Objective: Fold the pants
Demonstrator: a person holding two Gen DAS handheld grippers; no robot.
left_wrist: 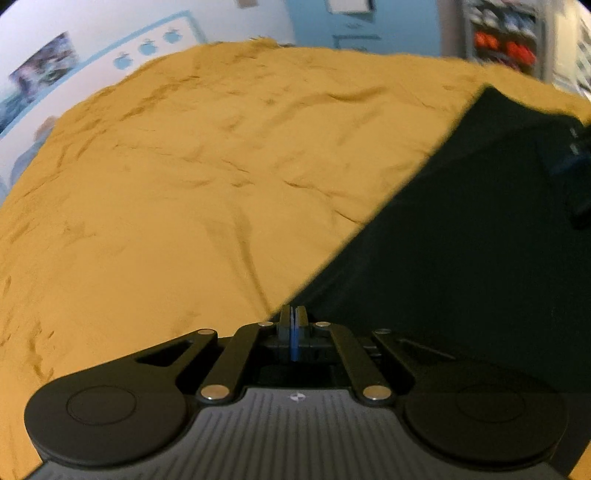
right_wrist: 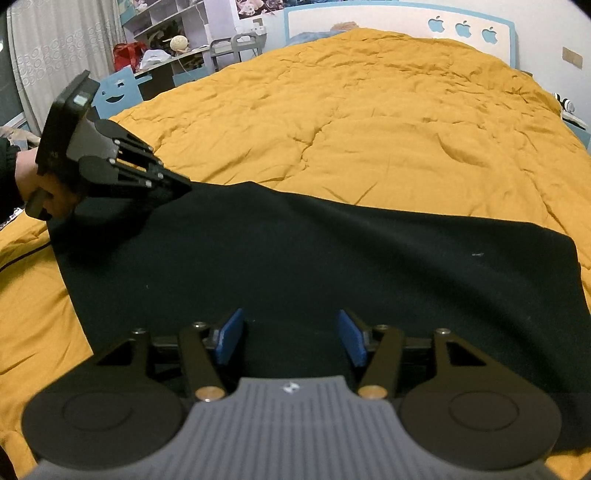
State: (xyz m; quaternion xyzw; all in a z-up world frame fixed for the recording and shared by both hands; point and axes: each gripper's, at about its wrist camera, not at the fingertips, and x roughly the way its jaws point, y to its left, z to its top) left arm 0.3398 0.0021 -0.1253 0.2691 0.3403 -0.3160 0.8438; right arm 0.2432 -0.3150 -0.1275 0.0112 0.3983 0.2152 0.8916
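Black pants (right_wrist: pixel 332 266) lie spread flat across a yellow quilt, filling the lower half of the right wrist view. In the left wrist view the pants (left_wrist: pixel 461 240) fill the right side. My left gripper (left_wrist: pixel 294 314) is shut, its blue pads pressed together right at the pants' edge. Seen from the right wrist, the left gripper (right_wrist: pixel 186 186) pinches the far left corner, and the cloth rises to its tip. My right gripper (right_wrist: pixel 291 328) stands open low over the pants' near edge, with cloth below the gap and its pads (right_wrist: pixel 231 338) touching nothing.
The yellow quilt (right_wrist: pixel 369 110) covers a wide bed with a blue headboard (right_wrist: pixel 461 22) bearing apple cut-outs. A desk and shelves (right_wrist: pixel 170 48) stand beyond the bed's left side. A person's hand (right_wrist: pixel 33 177) holds the left gripper's handle.
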